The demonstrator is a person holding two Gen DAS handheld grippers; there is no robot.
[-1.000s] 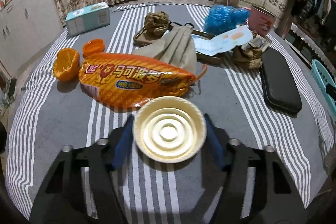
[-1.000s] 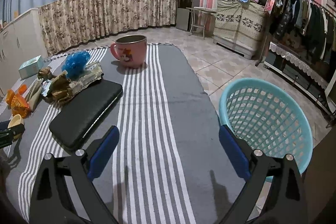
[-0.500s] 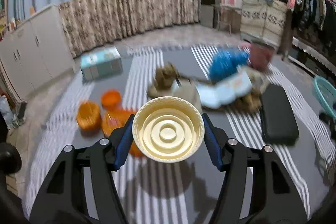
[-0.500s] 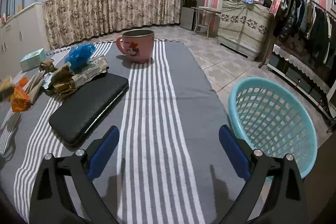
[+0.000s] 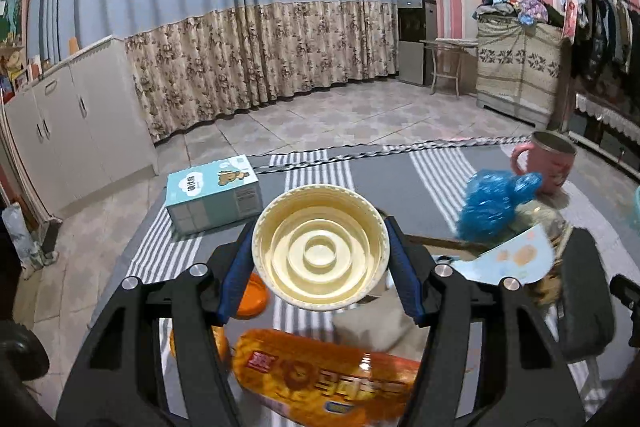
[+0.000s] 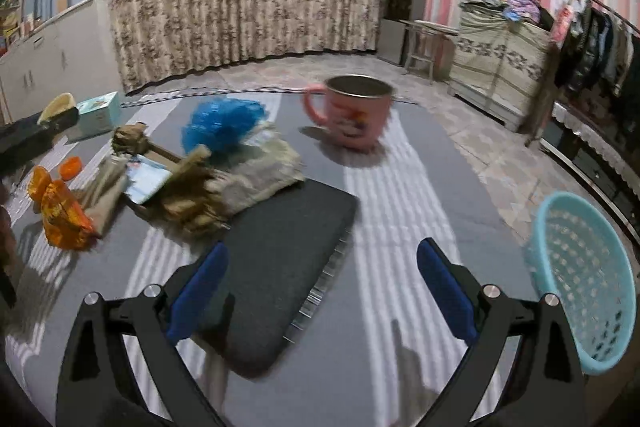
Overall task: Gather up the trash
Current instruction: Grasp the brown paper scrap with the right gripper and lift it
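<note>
My left gripper (image 5: 320,251) is shut on a cream plastic cup (image 5: 320,247), its ribbed bottom facing the camera, held above the table. Below it lie an orange snack bag (image 5: 320,379) and an orange lid (image 5: 250,295). To the right is a blue plastic bag (image 5: 492,205). In the right wrist view my right gripper (image 6: 322,253) hangs open and empty over a black pad (image 6: 280,259). The trash pile of brown paper (image 6: 192,195), blue bag (image 6: 222,123) and snack bag (image 6: 60,215) lies to its left. A teal basket (image 6: 584,283) stands off the table's right edge.
A pink mug (image 6: 352,115) stands at the far end of the grey striped tablecloth (image 6: 400,187). A teal tissue box (image 5: 214,193) sits at the far left corner. Cabinets, curtains and a clothes rack ring the room.
The left gripper has lifted the cup off the table and tipped upward, showing more of the room. The right gripper has swung left, so the pile is nearer centre and the basket at the edge.
</note>
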